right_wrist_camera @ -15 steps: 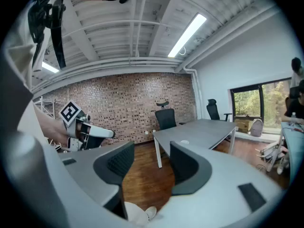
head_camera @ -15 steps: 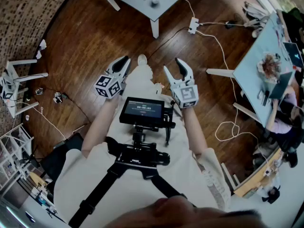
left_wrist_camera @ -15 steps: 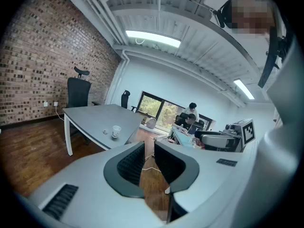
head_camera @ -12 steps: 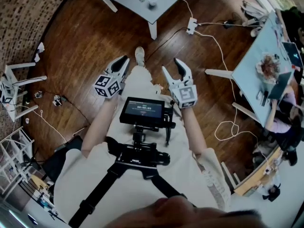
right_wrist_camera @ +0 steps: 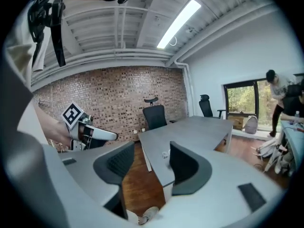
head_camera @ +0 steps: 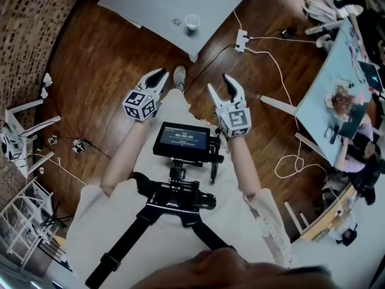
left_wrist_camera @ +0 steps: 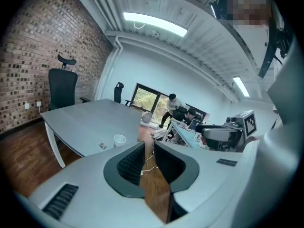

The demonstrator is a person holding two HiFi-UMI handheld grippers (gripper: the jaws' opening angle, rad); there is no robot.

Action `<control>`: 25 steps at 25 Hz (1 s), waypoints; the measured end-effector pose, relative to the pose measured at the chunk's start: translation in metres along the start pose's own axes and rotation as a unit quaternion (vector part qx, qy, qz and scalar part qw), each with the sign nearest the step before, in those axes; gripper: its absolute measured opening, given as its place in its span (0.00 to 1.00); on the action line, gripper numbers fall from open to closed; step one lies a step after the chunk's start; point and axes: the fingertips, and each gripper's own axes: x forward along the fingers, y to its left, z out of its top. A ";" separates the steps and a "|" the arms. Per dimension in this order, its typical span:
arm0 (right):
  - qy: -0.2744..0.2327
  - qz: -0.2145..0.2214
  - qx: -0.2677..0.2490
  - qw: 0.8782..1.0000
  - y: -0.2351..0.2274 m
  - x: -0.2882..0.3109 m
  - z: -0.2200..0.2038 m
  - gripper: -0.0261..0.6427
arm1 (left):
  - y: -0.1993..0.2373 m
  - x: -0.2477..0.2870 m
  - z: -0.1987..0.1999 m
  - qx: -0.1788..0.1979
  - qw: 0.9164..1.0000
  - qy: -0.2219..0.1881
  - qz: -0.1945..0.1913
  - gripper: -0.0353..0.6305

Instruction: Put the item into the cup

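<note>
Round white cup [head_camera: 192,21] standing on the flat grey surface [head_camera: 144,5] — small item [head_camera: 176,22] lying just beside it.
Left tongs [head_camera: 161,73] are hanging slightly apart, right tongs [head_camera: 219,82] wide apart — both empty.

Both my grippers held out front, empty.
My left gripper [head_camera: 160,74] points toward 1 o'clock, jaws a narrow slit apart. My right gripper [head_camera: 219,83] points toward 11 o'clock, jaws wide apart. My forearms [head_camera: 123,156] reach forward.
</note>
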 end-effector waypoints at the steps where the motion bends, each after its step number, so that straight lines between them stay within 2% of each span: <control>1: 0.002 -0.002 0.001 1.000 -0.005 0.016 0.006 0.41 | 0.011 0.009 0.010 0.006 1.000 0.007 -0.006 0.13; 9: 0.004 -0.029 0.020 0.999 -0.036 0.123 0.049 0.41 | 0.088 0.070 0.063 0.036 0.996 0.061 -0.059 0.13; 16: 0.017 -0.068 0.031 0.997 -0.054 0.197 0.057 0.41 | 0.156 0.115 0.078 0.047 0.989 0.097 -0.105 0.13; 25: 0.027 -0.095 0.038 0.994 -0.060 0.198 0.059 0.41 | 0.163 0.133 0.075 0.046 0.985 0.107 -0.124 0.13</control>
